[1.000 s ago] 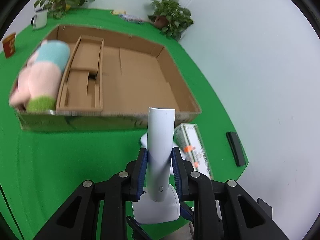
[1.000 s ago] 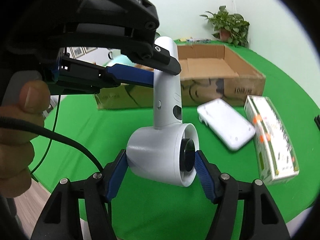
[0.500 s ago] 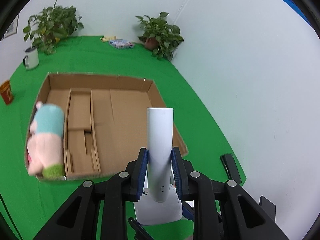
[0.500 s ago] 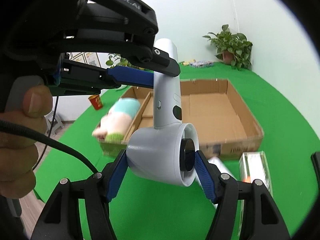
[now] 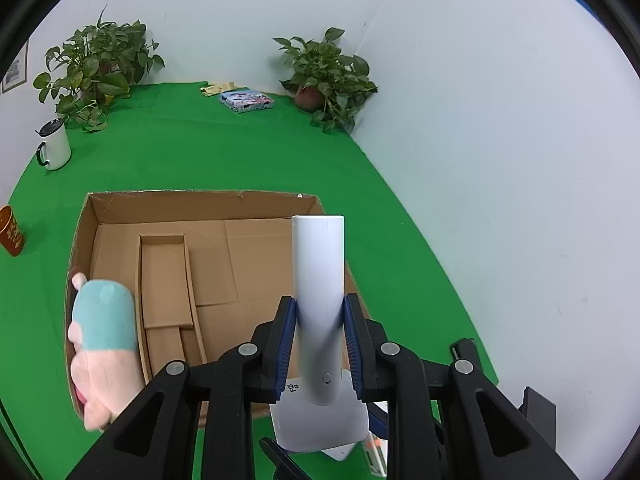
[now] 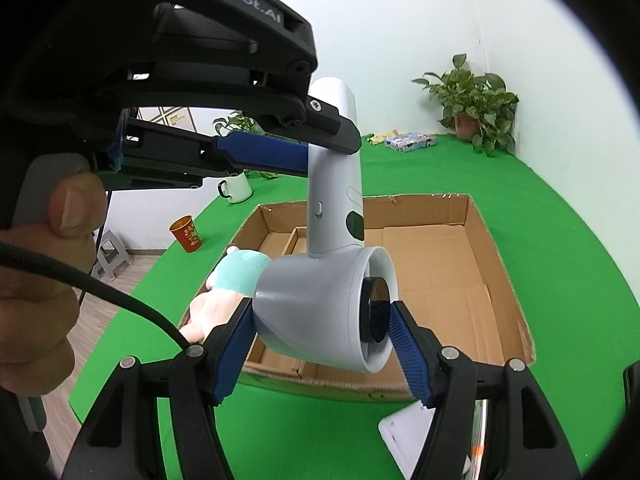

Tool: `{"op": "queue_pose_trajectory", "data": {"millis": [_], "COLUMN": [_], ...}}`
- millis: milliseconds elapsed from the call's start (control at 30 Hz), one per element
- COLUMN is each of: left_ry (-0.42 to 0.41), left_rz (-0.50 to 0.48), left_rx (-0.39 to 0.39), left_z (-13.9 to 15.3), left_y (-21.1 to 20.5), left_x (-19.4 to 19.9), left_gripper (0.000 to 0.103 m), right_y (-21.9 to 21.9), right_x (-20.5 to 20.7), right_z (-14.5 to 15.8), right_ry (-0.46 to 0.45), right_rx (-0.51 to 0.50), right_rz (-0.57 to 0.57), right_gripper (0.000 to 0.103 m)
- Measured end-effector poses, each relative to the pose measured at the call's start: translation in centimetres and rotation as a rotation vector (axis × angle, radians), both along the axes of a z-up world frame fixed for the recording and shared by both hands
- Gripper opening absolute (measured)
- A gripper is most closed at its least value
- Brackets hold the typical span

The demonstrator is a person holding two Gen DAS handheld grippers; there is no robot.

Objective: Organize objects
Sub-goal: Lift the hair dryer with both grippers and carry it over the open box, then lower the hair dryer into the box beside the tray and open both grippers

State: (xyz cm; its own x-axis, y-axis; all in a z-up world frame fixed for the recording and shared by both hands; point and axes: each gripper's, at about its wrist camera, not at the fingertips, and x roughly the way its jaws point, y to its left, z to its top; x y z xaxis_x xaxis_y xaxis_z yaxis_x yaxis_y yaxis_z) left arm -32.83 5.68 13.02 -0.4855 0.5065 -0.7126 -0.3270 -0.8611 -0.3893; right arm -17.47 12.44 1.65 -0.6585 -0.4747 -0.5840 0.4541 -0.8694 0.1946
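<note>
Both claws grip the white hair dryer [image 6: 328,280] above the cardboard box [image 5: 256,248]: left claw [image 5: 319,328] clamping its handle, right claw [image 6: 324,344] closed around its barrel.

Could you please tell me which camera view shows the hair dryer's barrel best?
The right wrist view: the hair dryer shows its whole barrel and nozzle opening between the right gripper pads. The left wrist view shows mainly its handle, clamped by the left gripper, and the barrel's top.

Counted: one hair dryer [image 6: 324,292], one cardboard box [image 5: 200,204], one plush toy [image 5: 102,344], two potted plants [image 5: 324,76], one white mug [image 5: 54,146], one orange cup [image 5: 10,232], two grippers [image 5: 319,322].
</note>
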Motion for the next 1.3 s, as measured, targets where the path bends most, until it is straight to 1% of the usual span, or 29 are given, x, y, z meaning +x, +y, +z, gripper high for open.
{"op": "queue_pose_trajectory", "data": {"millis": [133, 367, 433, 500, 633, 733, 933, 1000, 1100, 1133, 1200, 1300], "left_ry": [-0.038, -0.122, -0.157, -0.188, -0.261, -0.287, -0.36, -0.373, -0.39, -0.403, -0.407, -0.417], "left_rz": [0.002, 0.014, 0.019, 0.024, 0.034, 0.041, 0.055, 0.062, 0.066, 0.067, 0.064, 0.047], "left_rx": [0.002, -0.025, -0.035, -0.041, -0.06, -0.076, -0.085, -0.081, -0.101, -0.097, -0.085, -0.089], "left_z": [-1.4, -6.6, -8.7, -10.6, -14.3, -16.1, -19.8, -20.4, -21.5, -21.8, -21.8, -22.0], "left_y": [-0.3, -1.0, -1.0, -1.2, -1.2, -1.3, -1.9, -2.2, -2.3, -2.4, -2.4, -2.2], "left_x": [-2.9, -6.6, -7.5, -8.1, -9.5, -10.0, -11.1, -11.3, -11.7, -11.8, -11.7, -11.7], "left_gripper": [0.022, 0.022, 0.022, 0.022, 0.022, 0.022, 0.022, 0.022, 0.023, 0.023, 0.023, 0.023], "right_y": [-0.7, -1.8, -2.0, -1.9, -2.0, -2.1, -2.6, -2.8, -2.8, -2.8, -3.0, -2.9], "right_x": [-1.7, -4.3, -4.9, -5.7, -6.3, -7.0, -7.9, -7.9, -8.1, -8.2, -8.2, -8.1], "right_z": [-0.6, -3.0, -4.1, -5.6, -7.8, -9.6, -11.5, -11.9, -11.9, -11.9, -12.0, -12.0], "right_ry": [-0.033, -0.124, -0.161, -0.221, -0.293, -0.362, -0.462, -0.483, -0.522, -0.536, -0.557, -0.582], "right_rx": [0.008, 0.019, 0.019, 0.005, 0.012, 0.004, 0.008, 0.024, 0.013, 0.013, 0.029, 0.025], "right_rz": [0.006, 0.029, 0.037, 0.05, 0.061, 0.076, 0.102, 0.11, 0.123, 0.126, 0.132, 0.149], "right_gripper": [0.066, 0.066, 0.066, 0.066, 0.066, 0.066, 0.066, 0.066, 0.066, 0.066, 0.066, 0.067]}}
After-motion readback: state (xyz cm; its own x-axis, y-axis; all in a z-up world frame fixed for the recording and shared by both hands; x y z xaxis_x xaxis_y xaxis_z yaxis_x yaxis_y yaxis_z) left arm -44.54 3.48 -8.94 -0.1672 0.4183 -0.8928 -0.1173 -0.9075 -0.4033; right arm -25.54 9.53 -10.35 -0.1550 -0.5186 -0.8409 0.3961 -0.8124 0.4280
